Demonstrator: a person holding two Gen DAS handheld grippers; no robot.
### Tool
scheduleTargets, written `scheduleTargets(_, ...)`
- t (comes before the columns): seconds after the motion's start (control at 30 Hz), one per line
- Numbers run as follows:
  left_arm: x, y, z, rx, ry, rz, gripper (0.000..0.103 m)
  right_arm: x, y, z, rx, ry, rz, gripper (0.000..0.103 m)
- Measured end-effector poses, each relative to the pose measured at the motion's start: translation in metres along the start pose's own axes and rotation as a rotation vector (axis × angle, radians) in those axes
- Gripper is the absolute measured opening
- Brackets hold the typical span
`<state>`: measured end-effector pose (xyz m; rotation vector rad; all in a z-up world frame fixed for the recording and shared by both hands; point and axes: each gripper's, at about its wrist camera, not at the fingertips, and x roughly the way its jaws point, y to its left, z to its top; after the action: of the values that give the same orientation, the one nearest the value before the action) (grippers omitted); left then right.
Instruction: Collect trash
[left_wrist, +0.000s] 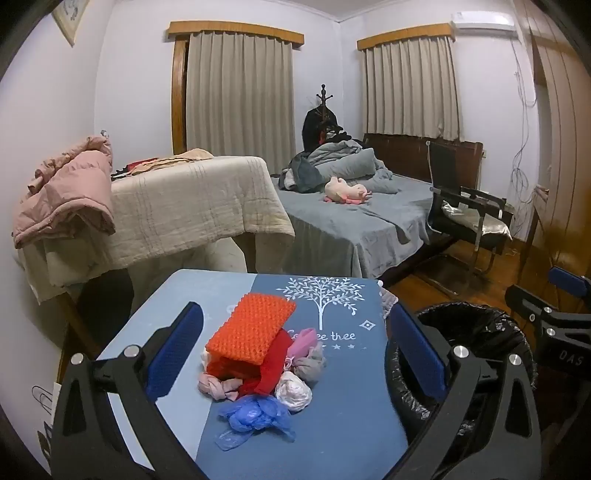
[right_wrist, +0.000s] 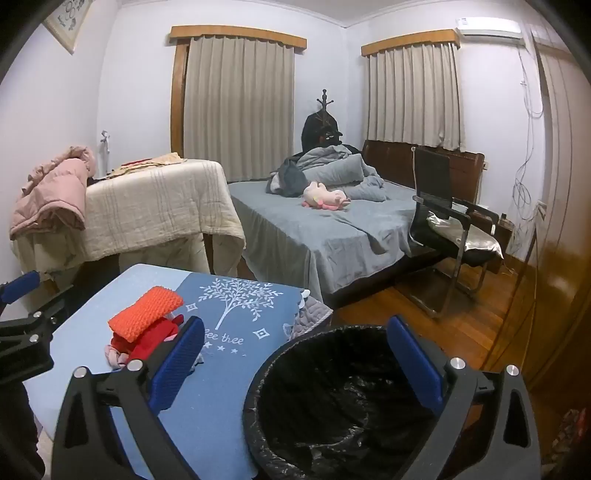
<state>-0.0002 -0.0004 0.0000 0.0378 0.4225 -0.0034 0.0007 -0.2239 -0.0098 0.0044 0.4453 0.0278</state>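
A heap of trash lies on the small blue table (left_wrist: 347, 417): an orange knitted cloth (left_wrist: 251, 326) on a red cloth (left_wrist: 271, 363), with crumpled pink (left_wrist: 218, 387), white (left_wrist: 293, 395), grey (left_wrist: 308, 363) and blue plastic bags (left_wrist: 255, 413) around it. My left gripper (left_wrist: 295, 354) hangs open above this heap, nothing between its blue pads. My right gripper (right_wrist: 295, 365) is open above the black-lined trash bin (right_wrist: 332, 406), which stands right of the table. The orange cloth (right_wrist: 146, 308) shows left of it.
Behind the table stand a cloth-covered table (left_wrist: 192, 199) with a pink jacket (left_wrist: 66, 192), a grey bed (left_wrist: 351, 218) with a plush toy (left_wrist: 345, 190), and a black chair (left_wrist: 465, 210). Wooden floor (right_wrist: 480, 314) lies right of the bin, with a wardrobe (right_wrist: 565, 221) beyond.
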Motion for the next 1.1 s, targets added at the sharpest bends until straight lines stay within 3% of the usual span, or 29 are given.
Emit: scheduleTargets(1.1,-0.0006,0.0026,-0.0003,-0.004,-0.004,0.001,0.098,0.0013,0.0024,-0.0014,0.002,0.004,0.000,0.097)
